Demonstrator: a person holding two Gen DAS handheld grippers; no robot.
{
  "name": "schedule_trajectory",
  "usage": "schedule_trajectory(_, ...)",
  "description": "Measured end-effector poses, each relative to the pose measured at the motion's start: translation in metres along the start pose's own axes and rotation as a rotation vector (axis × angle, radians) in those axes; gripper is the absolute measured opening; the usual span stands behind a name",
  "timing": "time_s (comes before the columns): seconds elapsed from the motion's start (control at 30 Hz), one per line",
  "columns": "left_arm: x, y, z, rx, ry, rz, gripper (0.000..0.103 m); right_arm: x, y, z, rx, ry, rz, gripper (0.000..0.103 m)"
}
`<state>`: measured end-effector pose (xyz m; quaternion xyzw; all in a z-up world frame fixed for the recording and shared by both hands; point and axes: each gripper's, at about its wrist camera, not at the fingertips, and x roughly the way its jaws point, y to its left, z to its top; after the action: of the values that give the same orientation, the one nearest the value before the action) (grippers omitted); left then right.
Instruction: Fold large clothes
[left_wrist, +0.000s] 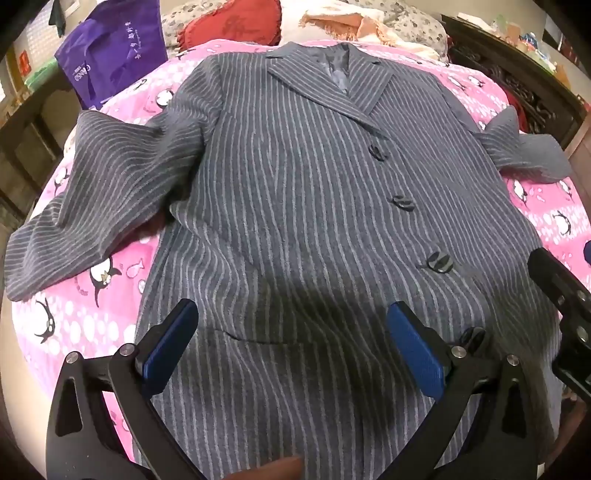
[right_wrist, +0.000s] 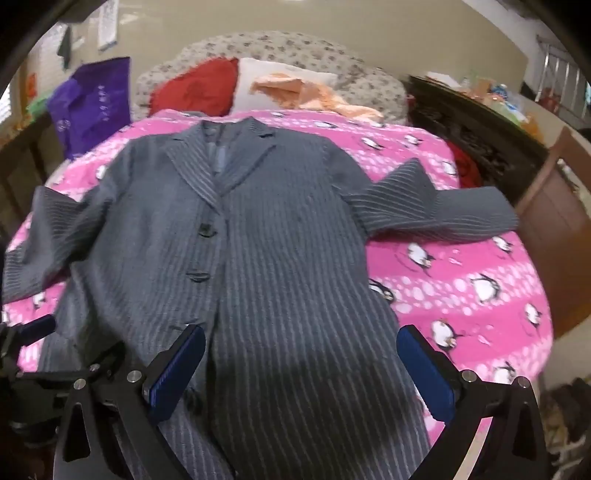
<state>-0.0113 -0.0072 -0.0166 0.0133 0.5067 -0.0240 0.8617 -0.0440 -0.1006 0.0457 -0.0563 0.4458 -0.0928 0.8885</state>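
Hovering above the near half of a grey pinstriped coat (left_wrist: 295, 177), both tools are empty: the left hand-held gripper (left_wrist: 291, 339) has its blue pads spread wide over the lower front panel, and the right hand-held gripper (right_wrist: 301, 363) is equally released, nothing between its pads, over the near hem to the right of the button line. The coat lies face up and buttoned on a bed covered with a pink penguin blanket (right_wrist: 461, 288), collar toward the far pillows, with the left sleeve (left_wrist: 92, 192) splayed out and rumpled toward the left edge and the right sleeve (right_wrist: 436, 206) stretched out to the right. The fold seems not yet begun, so the step in hand looks like choosing the first grasp. A sensible start would be bringing each sleeve in across the chest: pinch near the cuff, lift only enough to clear the cloth, and lay it flat along the stripes. The left sleeve is bunched, so it may want smoothing before it is carried over. The fabric looks thick and heavy, so a shallow pinch could slip; take a full bite of a single layer. Keep the pads away from the buttons (left_wrist: 402, 203), which could snag. Then grasp the two hem corners together so that the fold line stays straight.
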Motion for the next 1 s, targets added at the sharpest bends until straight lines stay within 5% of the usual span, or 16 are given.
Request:
schedule_trajectory(0.13, 0.0002, 0.0025, 0.0015, 0.007, -0.003, -0.005, 0.103, 0.0014, -0.0026, -0.0028, 0.006, 0.016, -0.088, 0.103)
schedule_trajectory(1.0, 0.0058, 0.0021, -0.0017, 0.000, 0.010, -0.007, 0.103, 0.0082, 0.0000, -0.0071, 0.015, 0.049, -0.054, 0.103)
